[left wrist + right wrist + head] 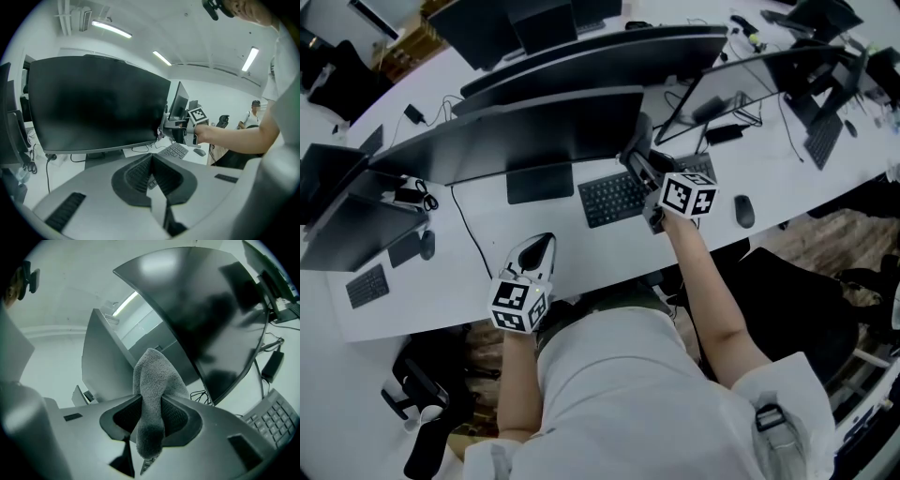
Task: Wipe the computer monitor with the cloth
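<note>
Right gripper view: we see right claw (150, 416) clamped on cloth (157, 376), monitor (211, 310) just ahead toward upper right, its long edge slanting down right. We read left claw (151, 173) closed, empty, lower left in head view, farther off.

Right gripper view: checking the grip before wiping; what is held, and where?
The right tool clamps the grey cloth by its lower part; the rest sticks out ahead.

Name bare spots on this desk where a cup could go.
Free: desk between the stand base, keyboard and left gripper; right of the mouse. Crowded: cables behind the monitors; around the right gripper holding the cloth.
</note>
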### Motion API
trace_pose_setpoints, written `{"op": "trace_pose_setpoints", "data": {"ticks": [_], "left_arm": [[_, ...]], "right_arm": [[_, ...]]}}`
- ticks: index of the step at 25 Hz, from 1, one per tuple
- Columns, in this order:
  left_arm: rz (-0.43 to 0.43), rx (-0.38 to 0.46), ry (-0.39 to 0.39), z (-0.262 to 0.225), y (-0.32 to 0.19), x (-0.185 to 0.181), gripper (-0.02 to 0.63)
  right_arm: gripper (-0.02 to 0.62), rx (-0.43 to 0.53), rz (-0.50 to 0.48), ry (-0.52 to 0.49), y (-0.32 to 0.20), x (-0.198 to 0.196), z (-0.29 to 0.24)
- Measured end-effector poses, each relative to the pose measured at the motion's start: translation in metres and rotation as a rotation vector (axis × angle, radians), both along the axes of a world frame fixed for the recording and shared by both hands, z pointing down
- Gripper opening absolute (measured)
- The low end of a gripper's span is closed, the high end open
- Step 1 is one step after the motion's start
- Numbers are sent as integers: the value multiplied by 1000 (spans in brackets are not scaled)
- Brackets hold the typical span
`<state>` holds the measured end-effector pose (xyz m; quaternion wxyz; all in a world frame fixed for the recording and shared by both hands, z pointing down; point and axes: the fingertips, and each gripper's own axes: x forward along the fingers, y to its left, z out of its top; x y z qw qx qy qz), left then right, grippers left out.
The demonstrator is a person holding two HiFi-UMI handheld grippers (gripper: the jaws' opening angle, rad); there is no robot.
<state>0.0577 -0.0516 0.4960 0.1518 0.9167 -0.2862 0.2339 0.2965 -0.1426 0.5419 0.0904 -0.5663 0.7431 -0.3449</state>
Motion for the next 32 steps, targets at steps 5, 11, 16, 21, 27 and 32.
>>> {"op": "trace_pose_setpoints", "data": {"ticks": [5, 11, 16, 21, 27, 32], "left_arm": [[-18, -19, -10, 11, 4, -13, -3], [-45, -34, -10, 20, 7, -25, -3], [-64, -55, -16, 28, 10, -37, -3], [-62, -68, -13, 31, 2, -44, -3], [-45, -75, -20, 36, -11, -56, -3], [-34, -80, -14, 39, -25, -68, -3]], "right_arm": [[120, -34, 5, -2, 1, -2, 24], [120, -82, 14, 1, 1, -2, 50], [120, -118, 24, -31, 0, -5, 70], [120, -148, 63, -83, -2, -8, 87], [120, -172, 126, -149, -4, -12, 105], [120, -187, 190, -232, -7, -17, 114]]}}
